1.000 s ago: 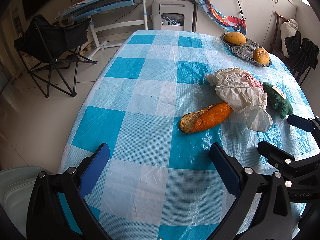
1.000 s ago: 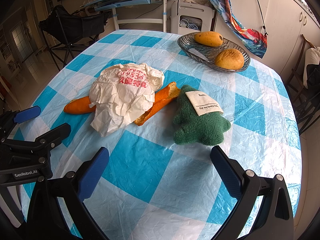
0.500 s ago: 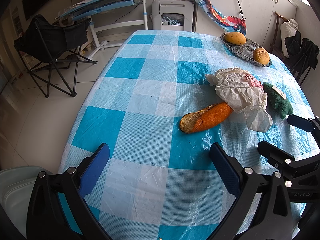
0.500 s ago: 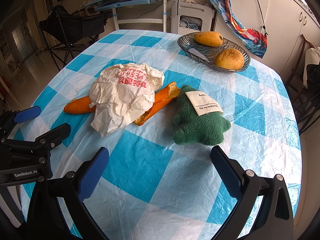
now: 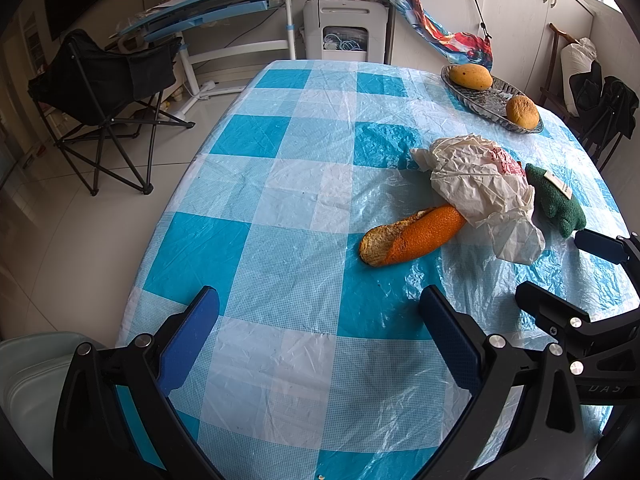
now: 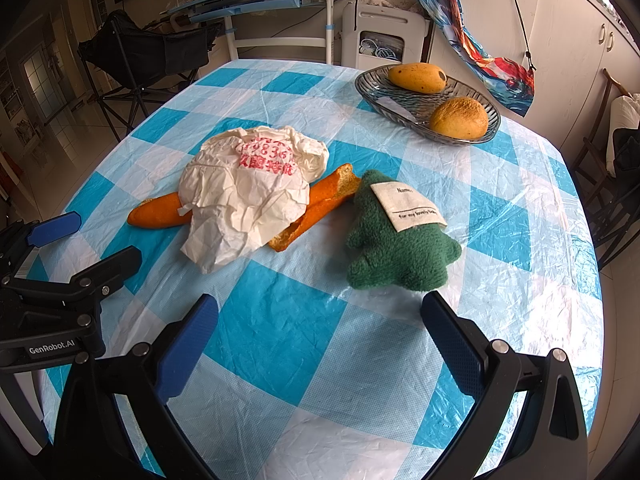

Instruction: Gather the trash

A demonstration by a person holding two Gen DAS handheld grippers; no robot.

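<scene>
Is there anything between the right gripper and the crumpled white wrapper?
Nothing visible. Only bare tablecloth lies between the open right gripper and the crumpled white wrapper. The green plush sits off to the wrapper's right.

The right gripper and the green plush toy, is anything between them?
No. The right wrist view shows only bare checkered tablecloth between right gripper and green plush toy.

Middle of the orange peel (image 6: 320, 204) hidden under the crumpled white wrapper (image 6: 244, 196), only both ends showing. Red print on the wrapper too creased to read. Small lettering on the green plush toy (image 6: 396, 248) label blurred. Near edge of the tabletop (image 5: 280, 360) cut off at the bottom of the frame. Right gripper (image 5: 560, 272) cropped by the right edge in the left wrist view.
</scene>
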